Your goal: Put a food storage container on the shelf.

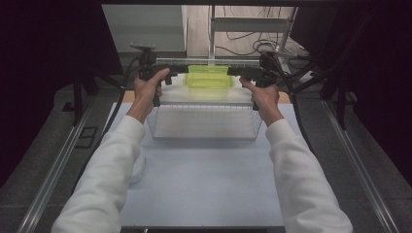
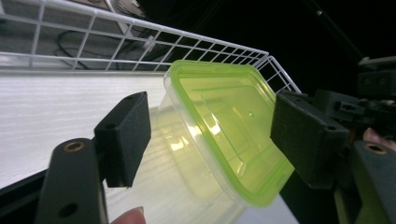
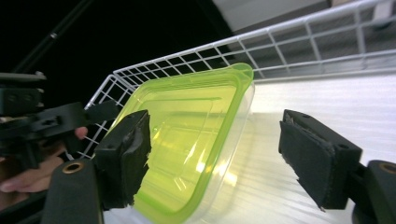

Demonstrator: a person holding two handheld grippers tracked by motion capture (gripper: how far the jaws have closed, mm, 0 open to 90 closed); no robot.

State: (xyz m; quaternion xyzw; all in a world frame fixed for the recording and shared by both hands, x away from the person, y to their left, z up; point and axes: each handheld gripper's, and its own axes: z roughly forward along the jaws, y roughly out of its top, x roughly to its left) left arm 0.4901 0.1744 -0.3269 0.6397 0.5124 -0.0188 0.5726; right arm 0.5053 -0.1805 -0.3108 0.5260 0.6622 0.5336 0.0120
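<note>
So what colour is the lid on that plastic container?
The lid is translucent lime green, on a clear container; it shows best in the left gripper view.

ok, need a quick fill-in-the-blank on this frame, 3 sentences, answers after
1. The clear container has a lid coloured ____.
2. The container sits between the left gripper and the ____ gripper.
3. Below it stands a white ____ basket on the table.

Missing words: green; right; wire

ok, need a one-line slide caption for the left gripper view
Left tool, jaws open, straddling a green-lidded clear container inside a white wire basket.
</note>
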